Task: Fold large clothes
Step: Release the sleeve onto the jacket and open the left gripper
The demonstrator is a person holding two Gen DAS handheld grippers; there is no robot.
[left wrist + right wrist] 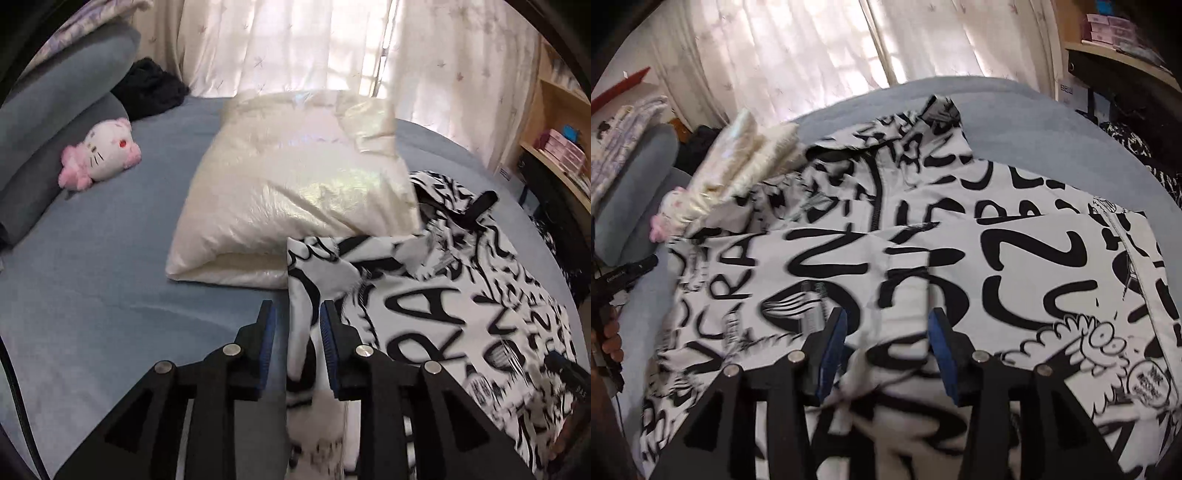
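On the bed: a white jacket (960,236) covered in black lettering lies spread over the blue sheet (110,266), its zip running up the middle toward the collar at the far end.
Jacket layout: the body lies mostly flat in the right wrist view; one folded panel with a straight edge overlaps the right side of it, and the near hem is bunched and blurred.
Jacket edge: in the left wrist view its left border (306,295) stands up in a fold, rising between the two blue pads.
Left gripper (297,317): jaws apart, with the raised fabric edge standing between them; the right pad seems to touch the cloth, the left pad is clear of it, so it is open rather than clamped.
Right gripper (886,325): jaws spread wide over the middle of the jacket near the lower hem; a ridge of cloth lies between the pads, but neither pad presses on it, and blur hides finer contact.
Pillow (288,206): a cream, shiny pillow lies just beyond the jacket, with the jacket's upper corner overlapping its near edge.
Plush toy (99,153): pink and white, well apart to the left, resting against grey bolsters (62,110).
Dark clothing (147,88): heaped at the far left of the bed.
Background: pale curtains (295,48) behind the bed; a wooden shelf (557,122) with boxes to the right.
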